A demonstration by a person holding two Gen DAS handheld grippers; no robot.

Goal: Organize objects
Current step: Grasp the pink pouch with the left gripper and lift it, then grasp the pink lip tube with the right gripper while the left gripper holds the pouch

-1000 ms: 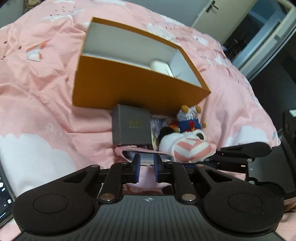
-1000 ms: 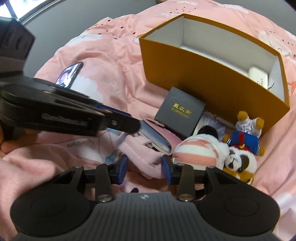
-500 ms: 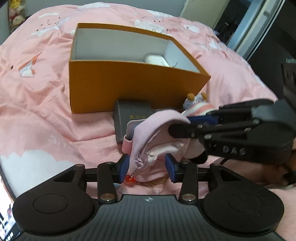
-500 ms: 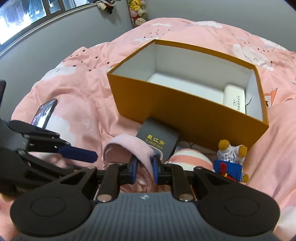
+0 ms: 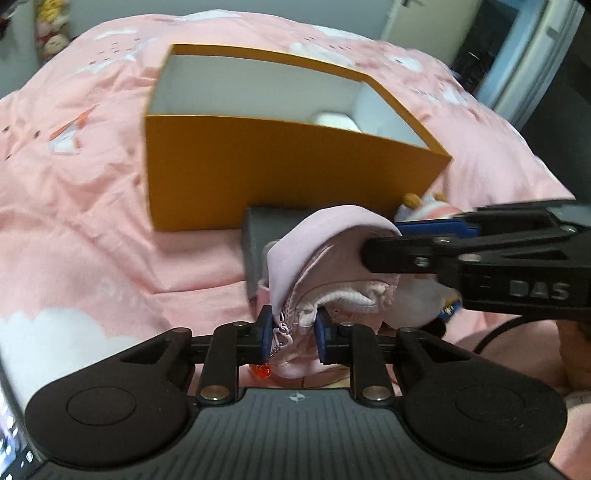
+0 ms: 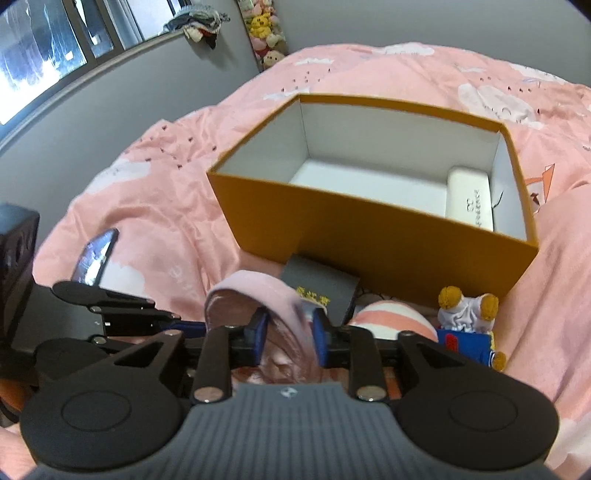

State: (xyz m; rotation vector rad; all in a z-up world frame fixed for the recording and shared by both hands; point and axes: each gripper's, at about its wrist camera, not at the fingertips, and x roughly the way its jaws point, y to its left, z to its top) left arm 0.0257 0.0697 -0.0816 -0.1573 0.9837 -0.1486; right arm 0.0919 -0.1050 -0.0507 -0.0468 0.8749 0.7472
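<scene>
Left hand-held gripper [image 5: 291, 334] pinching pink pouch [image 5: 325, 254] | right hand-held gripper [image 6: 290, 338] clamped on same pouch

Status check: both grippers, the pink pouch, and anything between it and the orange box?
Left gripper and right gripper both shut on pink pouch. Pouch lifted, short of orange box. Dark gray box and plush toys lie below, against box front.

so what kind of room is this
Most likely a bedroom: the orange box sits on a pink cloud-print duvet, plush toys are piled in the corner, and a window lines the wall.
</scene>
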